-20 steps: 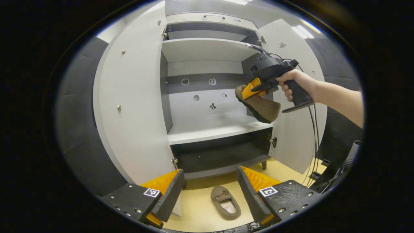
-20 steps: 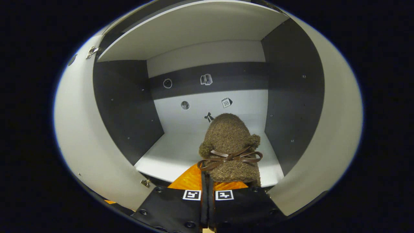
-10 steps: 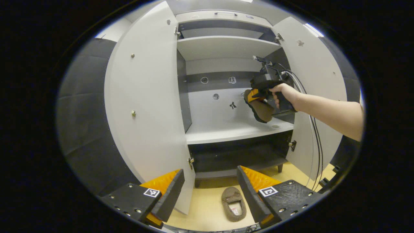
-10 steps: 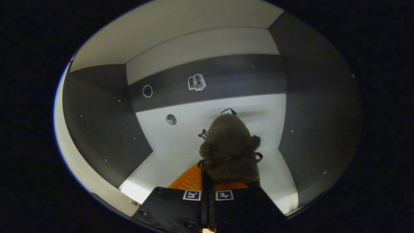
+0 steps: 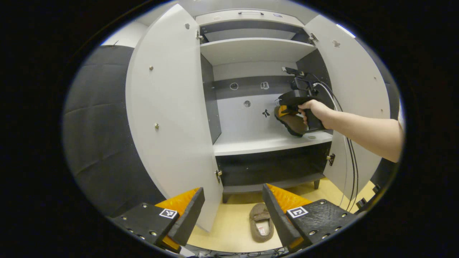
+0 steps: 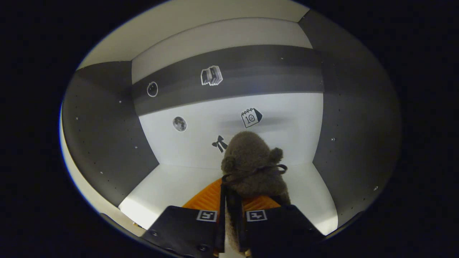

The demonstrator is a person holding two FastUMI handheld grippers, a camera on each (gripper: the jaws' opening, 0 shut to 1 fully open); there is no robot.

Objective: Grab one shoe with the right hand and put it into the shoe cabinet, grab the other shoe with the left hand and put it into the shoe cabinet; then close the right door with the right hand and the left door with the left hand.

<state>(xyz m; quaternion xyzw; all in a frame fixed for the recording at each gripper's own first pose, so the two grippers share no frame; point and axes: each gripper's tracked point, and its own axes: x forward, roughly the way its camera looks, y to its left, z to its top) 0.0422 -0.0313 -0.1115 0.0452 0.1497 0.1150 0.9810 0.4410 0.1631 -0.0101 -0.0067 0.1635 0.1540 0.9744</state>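
A: Where is the first slipper (image 6: 252, 168) sitting right now?

B: You are holding it in the right gripper (image 6: 231, 222), jaws clamped on its heel end, inside the middle compartment of the shoe cabinet (image 5: 172, 107). Its furry toe with the thin bow is pointing at the back panel, just under the calendar sticker (image 6: 251, 117). In the left gripper view the same slipper (image 5: 292, 122) is hanging tilted, sole down and toward you, right above the middle shelf (image 5: 265, 145) near its right end. I cannot tell whether it is touching the shelf.

A: And your right hand?

B: Your right hand (image 5: 313, 111) is wrapping the handle of the right gripper (image 5: 287, 109), forearm reaching in past the open right door (image 5: 355, 93), cables trailing down beside it.

A: The other slipper?

B: The second slipper (image 5: 261, 222) is lying on the yellow floor (image 5: 222, 229) in front of the cabinet, opening facing up, between the fingers of your left gripper (image 5: 233, 211) as seen from its camera. Those jaws are standing wide apart, gripping nothing, well above the floor.

A: Doors?

B: Both are standing open; the left door (image 5: 168, 118) is swinging out toward you.
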